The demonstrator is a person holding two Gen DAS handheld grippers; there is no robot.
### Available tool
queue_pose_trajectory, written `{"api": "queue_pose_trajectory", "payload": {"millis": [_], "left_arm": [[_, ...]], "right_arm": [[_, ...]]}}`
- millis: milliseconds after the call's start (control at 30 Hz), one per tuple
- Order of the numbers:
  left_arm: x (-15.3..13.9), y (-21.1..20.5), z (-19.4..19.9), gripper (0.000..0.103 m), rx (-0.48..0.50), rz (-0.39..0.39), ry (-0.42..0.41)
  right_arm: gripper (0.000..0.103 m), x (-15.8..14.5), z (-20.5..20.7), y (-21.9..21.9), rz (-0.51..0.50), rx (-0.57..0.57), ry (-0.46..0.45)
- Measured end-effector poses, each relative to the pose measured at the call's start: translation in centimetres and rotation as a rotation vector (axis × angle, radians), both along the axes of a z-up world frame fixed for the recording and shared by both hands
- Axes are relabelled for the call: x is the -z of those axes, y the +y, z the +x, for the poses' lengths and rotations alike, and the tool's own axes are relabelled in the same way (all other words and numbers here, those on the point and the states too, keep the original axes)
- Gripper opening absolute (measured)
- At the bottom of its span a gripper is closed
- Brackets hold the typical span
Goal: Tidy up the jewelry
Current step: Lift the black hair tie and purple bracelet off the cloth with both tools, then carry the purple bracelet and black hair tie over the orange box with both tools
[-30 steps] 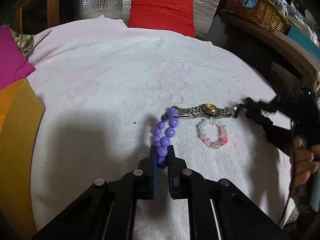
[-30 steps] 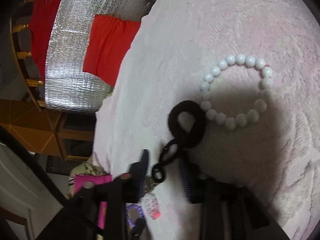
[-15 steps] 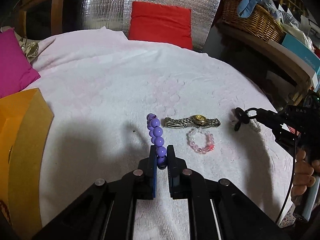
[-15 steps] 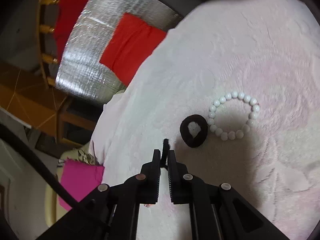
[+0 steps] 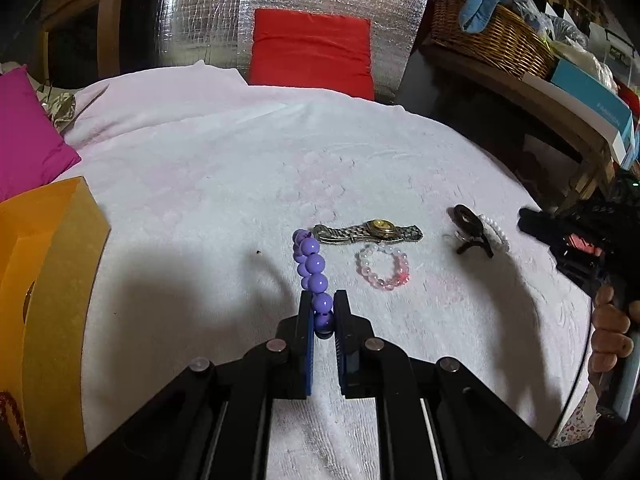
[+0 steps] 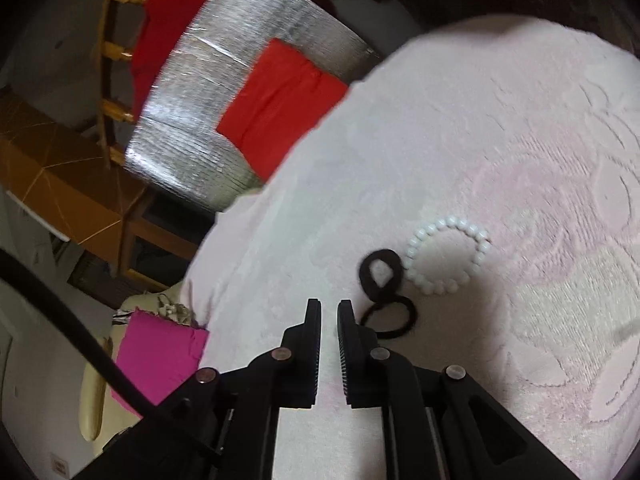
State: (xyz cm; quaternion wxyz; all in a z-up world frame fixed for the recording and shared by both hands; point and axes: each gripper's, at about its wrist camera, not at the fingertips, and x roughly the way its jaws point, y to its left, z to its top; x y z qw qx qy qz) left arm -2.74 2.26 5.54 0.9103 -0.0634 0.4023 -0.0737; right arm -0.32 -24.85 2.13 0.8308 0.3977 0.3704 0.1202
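- The left gripper (image 5: 323,314) is clenching the near end of the purple round-bead bracelet (image 5: 310,264); the strand is stretching away from the fingers, long axis running straight ahead toward the far edge of the pale pink textured cloth (image 5: 224,184).
- The right gripper (image 6: 329,314) is parting its jaws slightly, with nothing between them. The black elastic hair ties (image 6: 384,292) are lying on the cloth just ahead and to the right of its fingertips, touching the white bead bracelet (image 6: 448,258).
- The gold-faced metal-band watch (image 5: 370,231) is lying crosswise near the cloth's middle, with the pink translucent bead bracelet (image 5: 383,267) just in front of it.
- The open yellow cardboard box (image 5: 52,280) is sitting at the cloth's left edge, on the left gripper's side; judged the likely destination.
- The box interior is cut off by the frame. Whether the purple strand's far end is resting on the cloth cannot be told.
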Motion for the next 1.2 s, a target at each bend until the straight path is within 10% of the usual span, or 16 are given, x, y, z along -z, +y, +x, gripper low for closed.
{"api": "queue_pose_trajectory", "payload": {"millis": [167, 467, 633, 800, 1200], "left_arm": [[0.2, -0.2, 0.1, 0.009, -0.003, 0.004, 0.010], [0.4, -0.7, 0.6, 0.009, 0.008, -0.008, 0.015], [0.6, -0.9, 0.7, 0.009, 0.020, -0.009, 0.020], [0.3, -1.0, 0.5, 0.009, 0.028, -0.006, 0.015], [-1.1, -1.8, -1.2, 0.009, 0.014, 0.024, -0.042]], "right_arm": [[0.033, 3.1, 1.3, 0.3, 0.093, -0.051, 0.156], [0.035, 6.3, 2.4, 0.7, 0.207, 0.048, 0.199], [0.033, 6.7, 2.8, 0.7, 0.239, 0.134, 0.174], [0.011, 6.9, 3.0, 1.0, 0.206, 0.173, 0.167], [0.009, 1.1, 1.1, 2.9, 0.091, 0.036, -0.054]]}}
